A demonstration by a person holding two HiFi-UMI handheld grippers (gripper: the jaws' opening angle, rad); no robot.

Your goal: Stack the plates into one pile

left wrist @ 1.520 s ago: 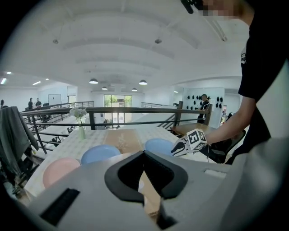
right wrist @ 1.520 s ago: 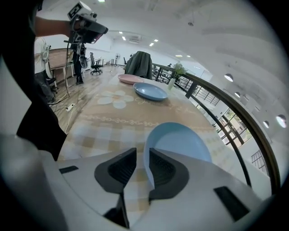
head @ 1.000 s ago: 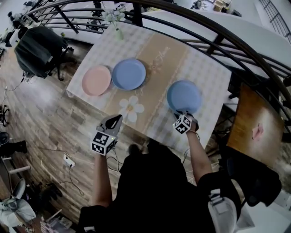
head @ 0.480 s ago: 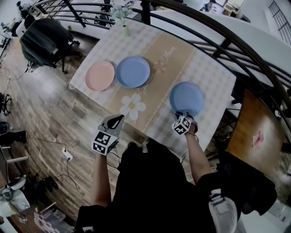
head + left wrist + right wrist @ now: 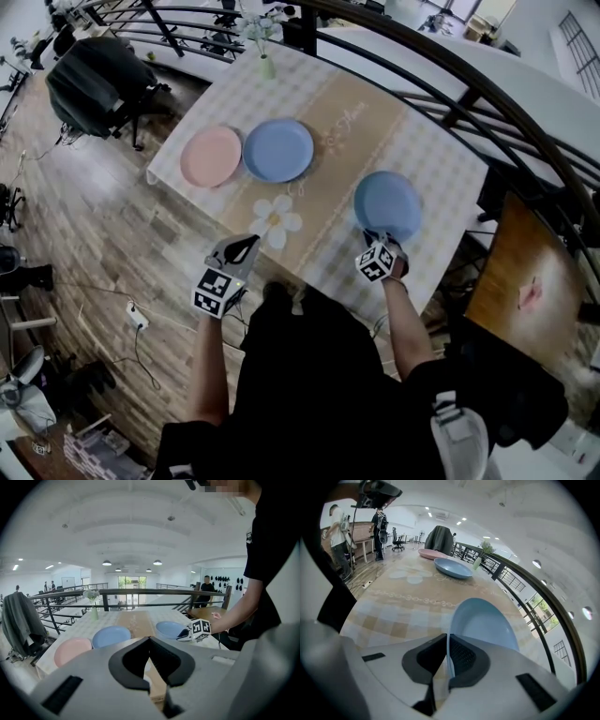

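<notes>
Checked tablecloth (image 5: 427, 141) carries the blue plate (image 5: 387, 202) on its right side, with my right gripper (image 5: 447, 641) clamped on its near rim. It looks light, stiff and slick (likely plastic), so I judge a rim grip right. My left gripper (image 5: 149, 641) hangs closed, empty.

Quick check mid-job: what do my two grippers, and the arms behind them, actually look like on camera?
The left gripper and the right gripper match: pale grey moulded bodies ending in black, wedge-shaped jaws. Each carries a white cube printed with black square markers. The person wears a black short-sleeved top, so both forearms are bare below the sleeves.
</notes>
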